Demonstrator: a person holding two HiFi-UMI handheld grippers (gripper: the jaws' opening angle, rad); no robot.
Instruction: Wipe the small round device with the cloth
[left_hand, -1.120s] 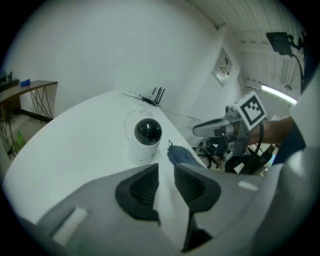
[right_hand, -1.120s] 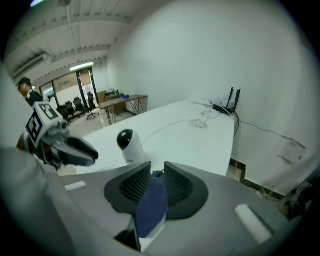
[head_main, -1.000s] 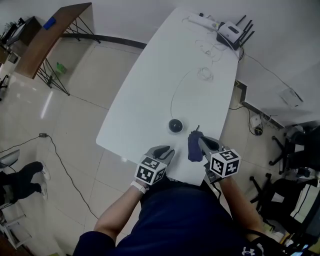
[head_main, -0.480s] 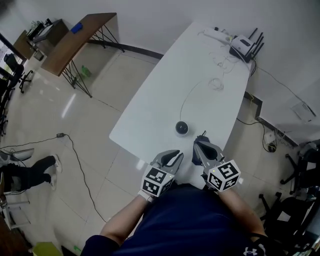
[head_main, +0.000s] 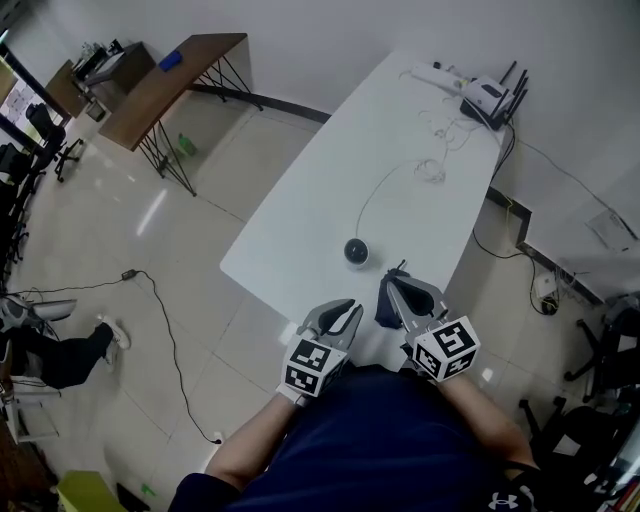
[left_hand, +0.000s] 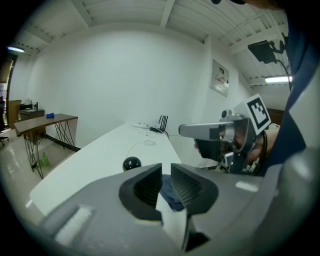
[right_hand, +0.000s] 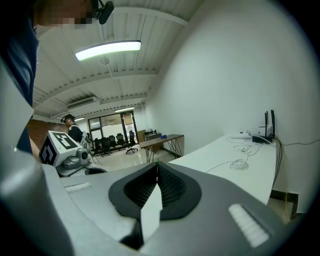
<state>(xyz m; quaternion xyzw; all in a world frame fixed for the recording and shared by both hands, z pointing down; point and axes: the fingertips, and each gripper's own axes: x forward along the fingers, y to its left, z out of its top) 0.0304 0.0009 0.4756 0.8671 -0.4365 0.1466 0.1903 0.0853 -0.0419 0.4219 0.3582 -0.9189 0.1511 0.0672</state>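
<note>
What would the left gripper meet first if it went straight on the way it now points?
Probably the white table top, just right of the small round device; the left gripper aims slightly down, though depth is unclear.

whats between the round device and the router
A thin white cable from the small round device, with a coil, then loose wires by the router; seen in head view.

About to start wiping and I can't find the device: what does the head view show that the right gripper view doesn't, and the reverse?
Only the head view: the device on the table, and the cloth held by the right gripper. Only the right gripper view: its jaws pressed together, a ceiling light, office chairs. Both: the table, the coiled cable, the router, the brown desk.
</note>
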